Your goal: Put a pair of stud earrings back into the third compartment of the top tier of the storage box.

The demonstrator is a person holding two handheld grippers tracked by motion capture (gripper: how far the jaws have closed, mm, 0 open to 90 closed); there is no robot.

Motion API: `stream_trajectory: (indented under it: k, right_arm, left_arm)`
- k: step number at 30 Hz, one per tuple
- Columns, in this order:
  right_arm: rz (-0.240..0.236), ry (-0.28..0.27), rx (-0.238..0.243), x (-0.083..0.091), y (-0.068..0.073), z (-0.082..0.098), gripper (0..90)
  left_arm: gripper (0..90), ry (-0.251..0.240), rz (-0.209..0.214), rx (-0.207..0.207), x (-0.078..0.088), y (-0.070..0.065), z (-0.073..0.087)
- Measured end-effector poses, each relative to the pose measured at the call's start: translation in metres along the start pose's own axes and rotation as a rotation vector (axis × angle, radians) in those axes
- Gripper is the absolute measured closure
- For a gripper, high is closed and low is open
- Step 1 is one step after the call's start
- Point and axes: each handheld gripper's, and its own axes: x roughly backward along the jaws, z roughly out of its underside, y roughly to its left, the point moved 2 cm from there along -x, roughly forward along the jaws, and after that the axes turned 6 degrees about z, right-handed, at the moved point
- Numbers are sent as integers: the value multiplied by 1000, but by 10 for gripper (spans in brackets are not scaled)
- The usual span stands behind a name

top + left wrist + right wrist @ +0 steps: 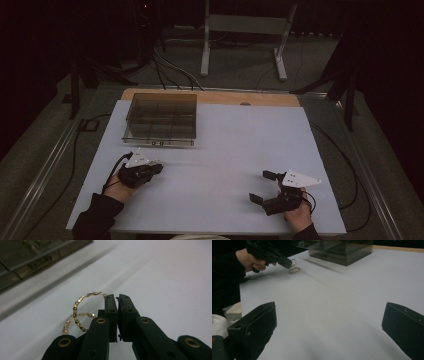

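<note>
Gold hoop earring (79, 305), beaded, sits pinched at the tip of the left gripper (117, 298). The ring hangs off the left side of the jaws in the left gripper view, standing roughly upright, with its clasp end at the jaw tips. A 2nd hoop (75, 320) lies flat on the white table (175, 277) just below and beside the 1st; whether the 2 touch I can't tell. In the right gripper view the pair (294, 267) shows at the nose of the left gripper (287, 263), 1 ring raised, 1 flat on the sheet.

Left jaws are nearly closed on the held hoop, with only a thin slit between them.

Key relation: the clear compartment box (161, 119) is directly far of the left gripper (159, 166), near it, same side of the table. So the carry looks short and straight, away from the person. Which of the compartments is meant I can't tell.

Right gripper (261, 186) is on the near right, well apart from both hoops and the box, jaws spread wide, holding nothing. The left hand (120, 186) is clearly the nearer one.
</note>
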Motion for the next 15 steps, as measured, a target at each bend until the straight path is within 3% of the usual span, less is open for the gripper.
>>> stream_trajectory:
  k: [15]
  right_arm:
    - [3, -2, -1, 0, -1, 0, 0]
  left_arm:
    - [877, -31, 16, -30, 10, -10, -16]
